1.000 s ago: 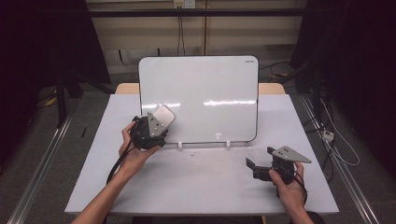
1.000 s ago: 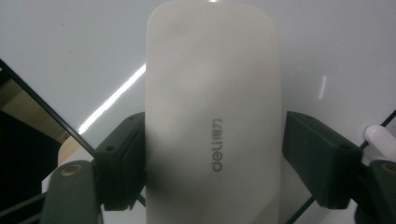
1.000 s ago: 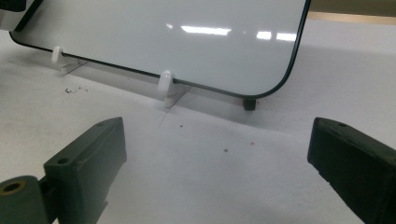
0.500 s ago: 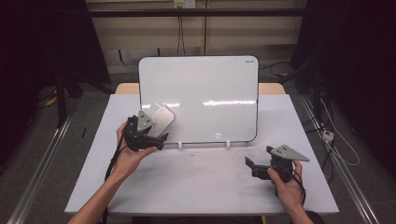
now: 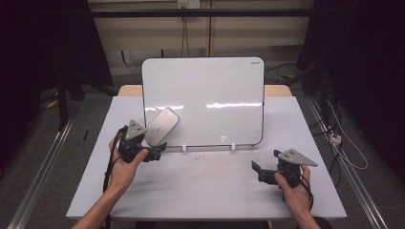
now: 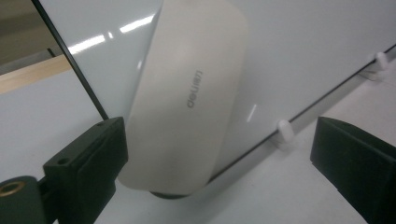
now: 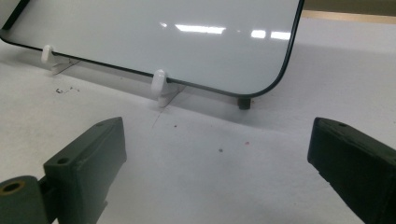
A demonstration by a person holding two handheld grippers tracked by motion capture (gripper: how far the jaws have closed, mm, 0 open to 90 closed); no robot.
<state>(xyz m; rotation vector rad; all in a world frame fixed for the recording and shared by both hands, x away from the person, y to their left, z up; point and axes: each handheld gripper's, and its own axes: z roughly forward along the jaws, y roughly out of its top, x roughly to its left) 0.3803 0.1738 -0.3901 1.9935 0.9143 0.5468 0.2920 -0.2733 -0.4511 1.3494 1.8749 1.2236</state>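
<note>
A white eraser (image 5: 161,126) (image 6: 187,107) lies tilted against the lower left corner of the upright whiteboard (image 5: 210,95) (image 6: 303,46). My left gripper (image 5: 160,150) (image 6: 217,154) is just below and left of it. Its jaws have just been opening and now stand wide. The eraser's lower end is between them, next to the left jaw, with no pad pressing on it. My right gripper (image 5: 258,172) (image 7: 215,149) rests near the table's front right, open and empty, facing the whiteboard's (image 7: 163,37) lower right corner.
The white table (image 5: 200,191) carries the board, which stands on small white clips (image 5: 233,147) (image 7: 159,79). A few dark specks (image 7: 63,90) mark the surface in front of it. A wooden top (image 5: 277,89) shows behind the board.
The left gripper's jaws have opened and let go of the eraser. The hand has drawn back down and left. The eraser stays against the board. The right gripper has not moved.
</note>
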